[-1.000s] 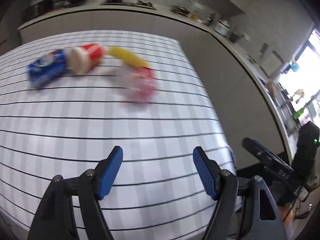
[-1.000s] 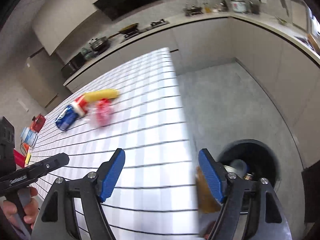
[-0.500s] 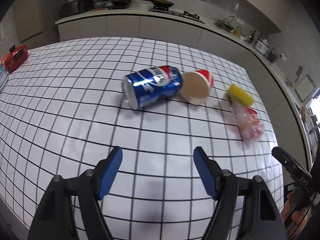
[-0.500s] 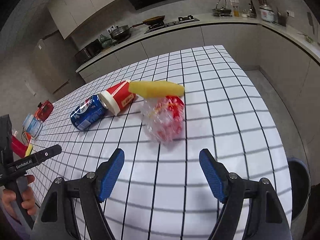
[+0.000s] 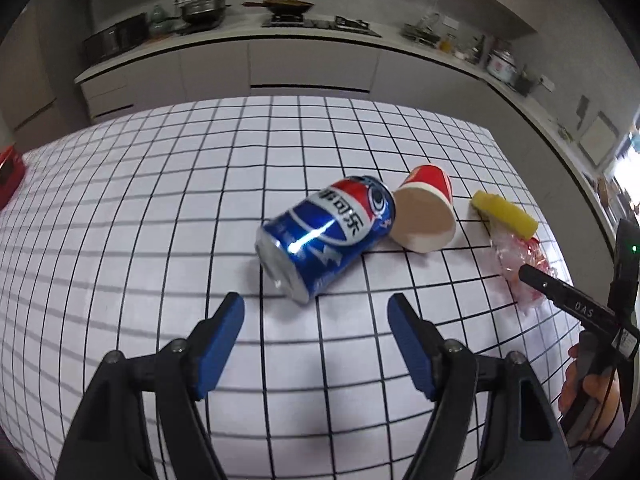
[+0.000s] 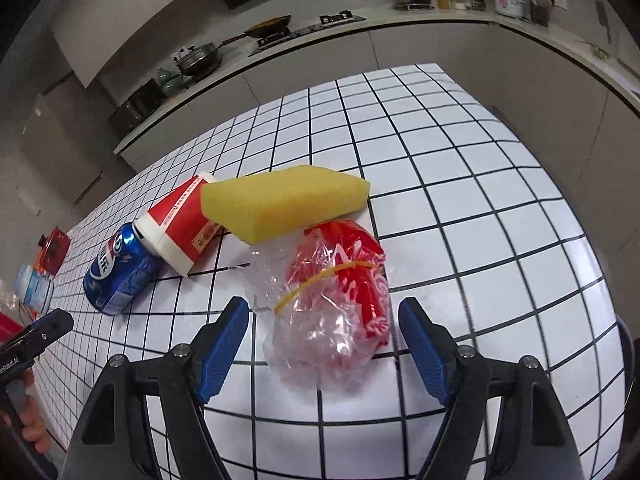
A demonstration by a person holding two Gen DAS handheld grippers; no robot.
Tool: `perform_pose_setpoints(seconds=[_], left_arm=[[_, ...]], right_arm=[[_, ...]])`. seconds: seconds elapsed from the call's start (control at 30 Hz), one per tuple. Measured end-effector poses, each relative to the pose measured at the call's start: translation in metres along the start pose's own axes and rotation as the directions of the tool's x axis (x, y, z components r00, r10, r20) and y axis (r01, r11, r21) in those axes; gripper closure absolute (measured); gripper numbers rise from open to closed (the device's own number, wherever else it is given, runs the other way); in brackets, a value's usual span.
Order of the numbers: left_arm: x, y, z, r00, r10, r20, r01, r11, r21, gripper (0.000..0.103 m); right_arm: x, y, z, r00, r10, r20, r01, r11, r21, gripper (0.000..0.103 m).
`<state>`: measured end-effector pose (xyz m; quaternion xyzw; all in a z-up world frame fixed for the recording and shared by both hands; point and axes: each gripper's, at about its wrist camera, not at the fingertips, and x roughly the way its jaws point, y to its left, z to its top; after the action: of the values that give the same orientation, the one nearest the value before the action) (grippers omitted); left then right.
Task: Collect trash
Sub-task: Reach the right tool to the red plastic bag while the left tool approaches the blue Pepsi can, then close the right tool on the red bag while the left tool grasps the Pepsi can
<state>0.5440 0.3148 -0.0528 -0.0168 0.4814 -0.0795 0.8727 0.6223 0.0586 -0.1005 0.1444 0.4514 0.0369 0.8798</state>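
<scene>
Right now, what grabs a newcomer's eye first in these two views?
The blue cola can lies on its side mid-table, just ahead of the open left gripper, touching a tipped red paper cup. In the right wrist view, a crumpled red-and-clear plastic bag lies just ahead of the open right gripper, with a yellow sponge behind it.

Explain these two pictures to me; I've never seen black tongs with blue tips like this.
There is no robot. A person holds one two-finger tool in each hand, each with a camera looking along its blue fingers. One picture looks past the left tool, the other past the right tool. On the tiled table lie a blue can, a red paper cup, a yellow sponge and a crumpled plastic bag. Both tools are open; the left has just widened. Nothing is held.
</scene>
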Motion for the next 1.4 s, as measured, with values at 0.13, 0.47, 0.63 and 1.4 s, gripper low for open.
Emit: perform_pose_setpoints(seconds=[0.13, 0.47, 0.63, 1.4], left_arm=[[0.016, 0.003, 0.020, 1.000, -0.007, -0.010, 0.007, 0.997, 0.078, 0.024], [0.060, -0.001, 0.046, 0.993, -0.079, -0.087, 0.096, 0.971, 0.217, 0.024], [0.068, -0.002, 0.044, 0.991, -0.088, -0.096, 0.108, 0.969, 0.222, 0.025], [0.076, -0.002, 0.051, 0.988, -0.135, -0.076, 0.150, 0.960, 0.235, 0.040]], right_arm=[[0.007, 0.004, 0.000, 0.999, -0.035, 0.005, 0.035, 0.999, 0.026, 0.024], [0.013, 0.012, -0.001, 0.995, -0.099, 0.002, 0.099, 0.994, 0.039, 0.024], [0.011, 0.012, -0.002, 0.995, -0.099, 0.006, 0.099, 0.994, 0.048, 0.024], [0.011, 0.009, -0.002, 0.994, -0.110, 0.028, 0.108, 0.992, 0.061, 0.026]])
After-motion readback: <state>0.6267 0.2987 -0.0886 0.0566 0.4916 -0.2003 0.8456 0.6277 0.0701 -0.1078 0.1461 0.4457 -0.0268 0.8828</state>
